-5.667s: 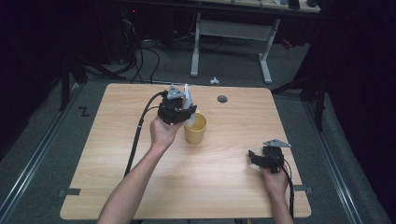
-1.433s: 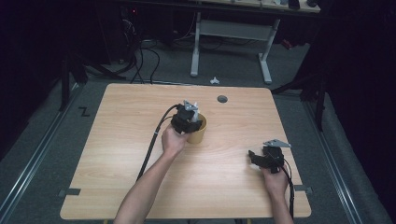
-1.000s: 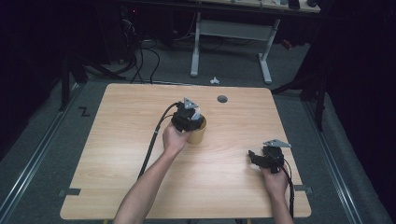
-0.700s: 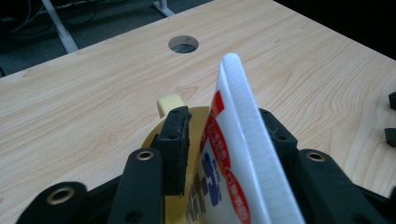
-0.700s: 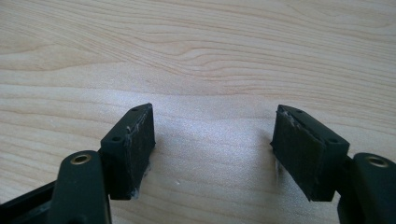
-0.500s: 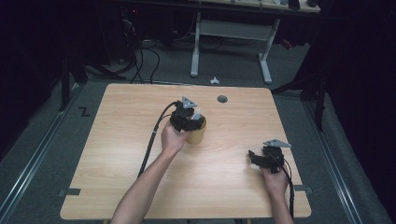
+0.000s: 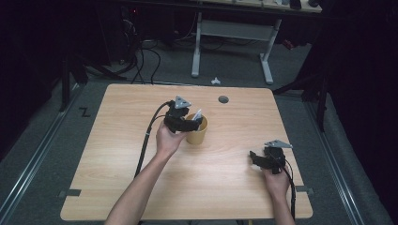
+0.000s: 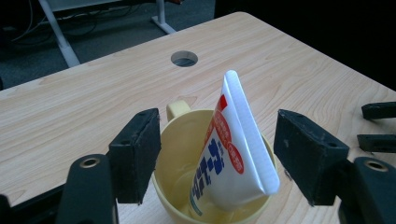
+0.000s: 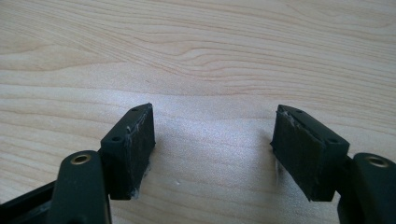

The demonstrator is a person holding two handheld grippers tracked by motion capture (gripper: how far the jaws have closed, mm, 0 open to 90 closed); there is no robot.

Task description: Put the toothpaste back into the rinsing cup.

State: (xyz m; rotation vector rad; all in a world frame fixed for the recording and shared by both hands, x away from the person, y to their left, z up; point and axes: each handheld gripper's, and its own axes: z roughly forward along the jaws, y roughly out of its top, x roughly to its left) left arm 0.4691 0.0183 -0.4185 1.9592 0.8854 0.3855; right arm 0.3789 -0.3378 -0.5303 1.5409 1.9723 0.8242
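Now that the toothpaste tube (image 8: 232, 154) is leaning inside the yellow mug (image 8: 177, 154) near the table's (image 7: 117, 187) middle, we are finishing: our left gripper (image 8: 217, 161) has just been opening, jaws clear of the tube, while our right gripper (image 9: 212, 149) is waiting wide and empty by the right edge.

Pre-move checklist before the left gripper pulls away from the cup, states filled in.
1. Left gripper released: ok. Its jaws have just been opening; the pads stand clear of the tube on both sides.
2. Tube inside the yellow cup: ok. Its lower end sits in the cup, and it leans toward the rim.
3. Tube settled and won't tip out: cannot tell.
4. Cup upright on the table: ok, handle pointing toward the table's round hole.
5. Right gripper out of the way: ok, near the table's right edge, apart from the cup.
6. Right gripper empty: ok, jaws open over bare wood.
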